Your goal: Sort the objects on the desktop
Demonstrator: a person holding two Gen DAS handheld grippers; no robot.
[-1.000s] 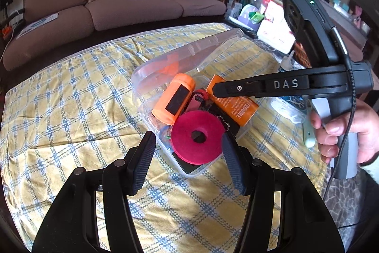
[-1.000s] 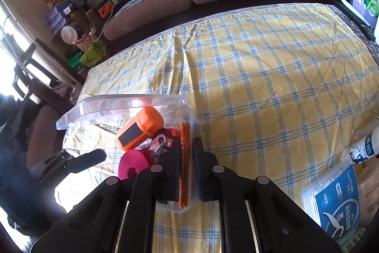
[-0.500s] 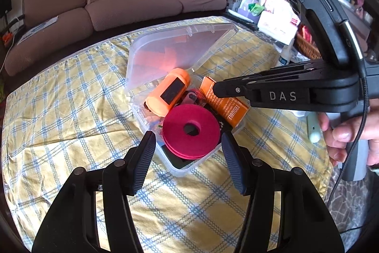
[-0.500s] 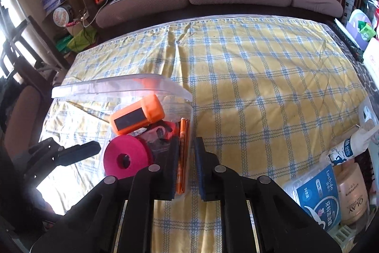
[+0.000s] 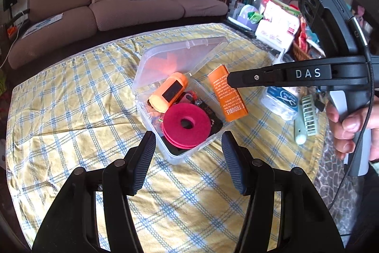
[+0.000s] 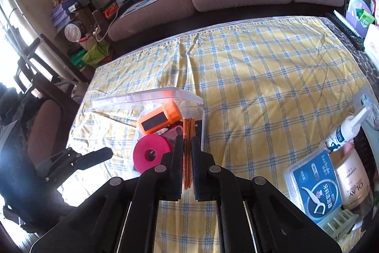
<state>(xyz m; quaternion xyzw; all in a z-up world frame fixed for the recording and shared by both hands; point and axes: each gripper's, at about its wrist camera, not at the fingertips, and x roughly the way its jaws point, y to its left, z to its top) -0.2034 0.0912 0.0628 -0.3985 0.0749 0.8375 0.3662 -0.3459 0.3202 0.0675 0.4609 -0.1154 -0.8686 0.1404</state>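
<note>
Left gripper: half-open, empty, just short of the clear storage box on the counter. Right gripper: clamped on the orange card pack, now lifted clear of the box, beyond its right rim; sorting proceeds.

Orange card pack now lifted out of the clear box, pinched edge-on by the right gripper, where a second ago it stood inside among the pink reel and orange case. Raised above the box's right wall, hanging tilted over the worktop.
</note>
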